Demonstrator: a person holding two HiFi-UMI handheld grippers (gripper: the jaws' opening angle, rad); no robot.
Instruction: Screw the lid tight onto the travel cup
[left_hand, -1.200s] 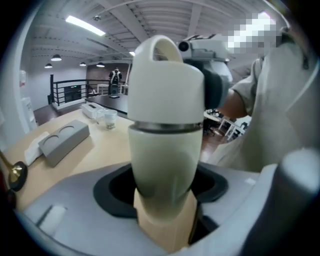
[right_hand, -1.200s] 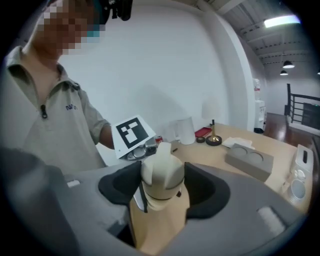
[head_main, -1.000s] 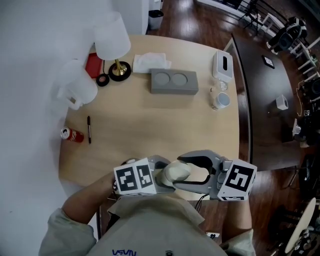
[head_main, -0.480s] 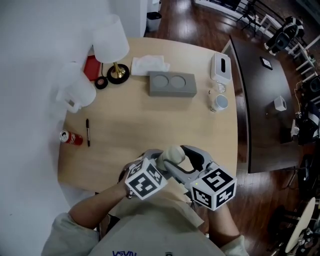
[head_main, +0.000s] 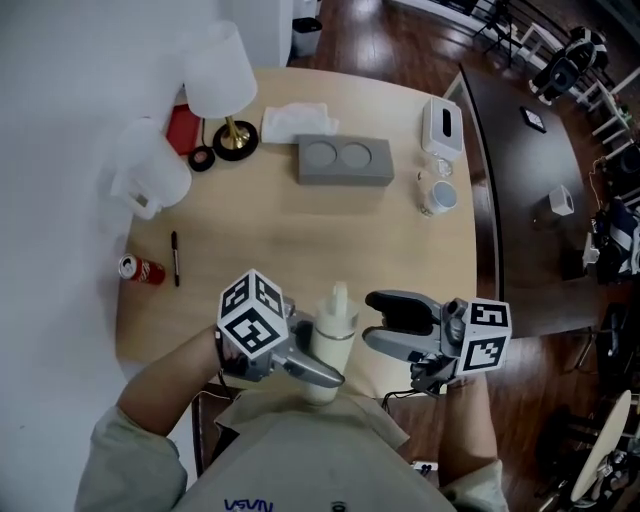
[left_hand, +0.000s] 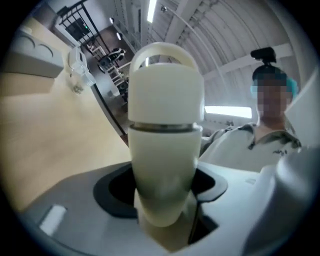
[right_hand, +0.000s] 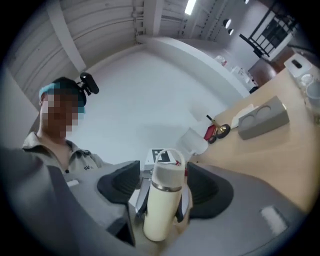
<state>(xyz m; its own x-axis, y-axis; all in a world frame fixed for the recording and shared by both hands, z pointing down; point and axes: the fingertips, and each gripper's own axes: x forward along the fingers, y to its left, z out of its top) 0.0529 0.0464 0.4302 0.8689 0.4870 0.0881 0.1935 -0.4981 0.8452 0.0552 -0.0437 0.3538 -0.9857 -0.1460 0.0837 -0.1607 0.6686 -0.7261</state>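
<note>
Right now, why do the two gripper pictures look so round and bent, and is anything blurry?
Left gripper view: a wide lens bends everything and darkens the corners; the travel cup, very close, is soft at its base; a ceiling light glares white. Right gripper view: same bending, the wall panels bow, the travel cup is crisper. Head view: straight lines, even light.

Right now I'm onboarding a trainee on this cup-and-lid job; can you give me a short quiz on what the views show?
1. True or false: the lid sits on the travel cup.
2. Which gripper clamps the cup? A) left gripper B) right gripper C) both
3. What lies on the table beside the red can?
Key: 1. True. 2. A; the right gripper's jaws have just been opening, with nothing pressed between them. 3. A black pen.
</note>
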